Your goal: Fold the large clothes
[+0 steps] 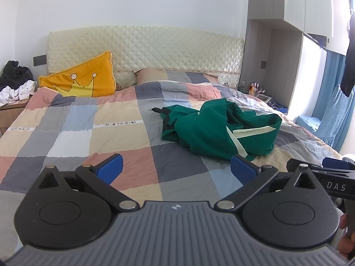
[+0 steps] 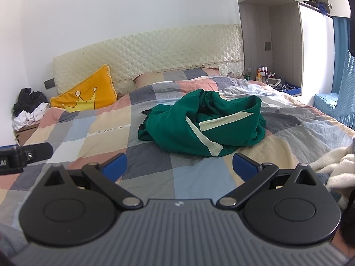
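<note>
A green garment with pale stripes (image 1: 218,128) lies crumpled in a heap on the checked bedspread (image 1: 106,133), right of the bed's middle. It also shows in the right wrist view (image 2: 199,124), straight ahead. My left gripper (image 1: 176,169) is open and empty, held above the bed's near end, left of the heap. My right gripper (image 2: 179,166) is open and empty, just short of the heap's near edge. The right gripper's body shows at the right edge of the left wrist view (image 1: 328,177).
A yellow crown pillow (image 1: 82,77) leans on the quilted headboard (image 1: 144,46). Clothes are piled on a bedside table (image 1: 15,84) at the left. A shelf with bottles (image 2: 264,73) stands right of the bed. A white fluffy cloth (image 2: 335,164) lies at near right.
</note>
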Tool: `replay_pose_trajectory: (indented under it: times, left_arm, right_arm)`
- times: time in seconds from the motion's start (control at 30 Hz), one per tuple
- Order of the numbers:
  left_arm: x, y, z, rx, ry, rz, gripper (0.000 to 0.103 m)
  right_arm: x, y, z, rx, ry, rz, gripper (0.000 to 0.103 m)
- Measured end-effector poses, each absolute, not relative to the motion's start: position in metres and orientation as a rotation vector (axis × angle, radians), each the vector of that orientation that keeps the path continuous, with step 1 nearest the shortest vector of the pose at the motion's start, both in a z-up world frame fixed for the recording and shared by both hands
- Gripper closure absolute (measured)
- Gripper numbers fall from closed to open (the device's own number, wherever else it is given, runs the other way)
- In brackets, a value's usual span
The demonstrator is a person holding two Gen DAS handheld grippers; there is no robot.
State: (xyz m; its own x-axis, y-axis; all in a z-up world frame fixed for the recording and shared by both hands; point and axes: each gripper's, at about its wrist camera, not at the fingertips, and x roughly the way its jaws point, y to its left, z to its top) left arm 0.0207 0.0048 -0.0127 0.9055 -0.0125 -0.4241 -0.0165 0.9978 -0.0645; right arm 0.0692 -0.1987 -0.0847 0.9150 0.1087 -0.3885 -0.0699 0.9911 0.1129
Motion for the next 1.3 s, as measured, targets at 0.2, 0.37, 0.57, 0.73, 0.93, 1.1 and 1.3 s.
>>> replay_pose_trajectory:
  times: [0.2, 0.37, 0.57, 0.73, 0.93, 1.1, 1.3]
  left_arm:
    - [0.021, 0.003, -0.013, -0.067, 0.437, 0.001, 0.000]
    - [0.021, 0.001, -0.013, -0.065, 0.437, -0.001, 0.000]
    - [0.020, 0.001, -0.014, -0.065, 0.437, -0.002, 0.000]
    - [0.021, 0.002, -0.015, -0.067, 0.442, -0.005, 0.000]
    - [0.023, 0.003, -0.015, -0.068, 0.447, -0.006, 0.000]
    - [0.027, 0.005, -0.017, -0.072, 0.455, -0.001, 0.000]
    - [0.031, 0.005, -0.020, -0.070, 0.460, -0.003, 0.000]
  right_arm:
    - [0.069, -0.199, -0.085, 0.097, 0.405, 0.092, 0.000]
    - [0.069, -0.198, -0.085, 0.098, 0.406, 0.091, 0.000]
    - [0.069, -0.200, -0.086, 0.099, 0.410, 0.094, 0.000]
    - [0.070, -0.201, -0.088, 0.100, 0.416, 0.096, 0.000]
    - [0.070, -0.201, -0.088, 0.102, 0.417, 0.096, 0.000]
    - [0.071, -0.199, -0.089, 0.102, 0.423, 0.098, 0.000]
    - [0.073, -0.199, -0.090, 0.110, 0.426, 0.097, 0.000]
